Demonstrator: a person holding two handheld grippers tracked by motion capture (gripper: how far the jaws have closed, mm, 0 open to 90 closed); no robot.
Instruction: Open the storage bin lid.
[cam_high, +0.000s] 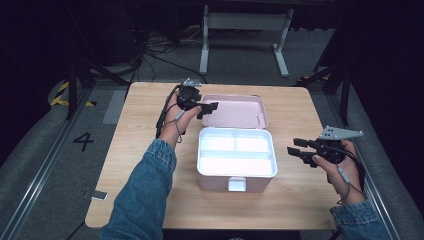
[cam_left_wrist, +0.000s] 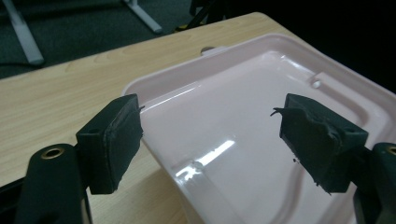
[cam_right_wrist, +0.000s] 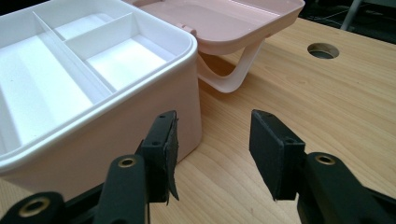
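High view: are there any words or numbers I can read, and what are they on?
"4" – a black number painted on the grey floor, left of the light wooden table.
The pale pink plastic box and its open lid carry no readable writing.

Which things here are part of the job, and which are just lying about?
In the job: pink box with white tray; its open lid; left hand-held gripper; right hand-held gripper.

Lying about: small grey card at the table edge; white desk frame behind.

Bright table, dark surroundings, overexposed tray (cam_high: 237, 150)
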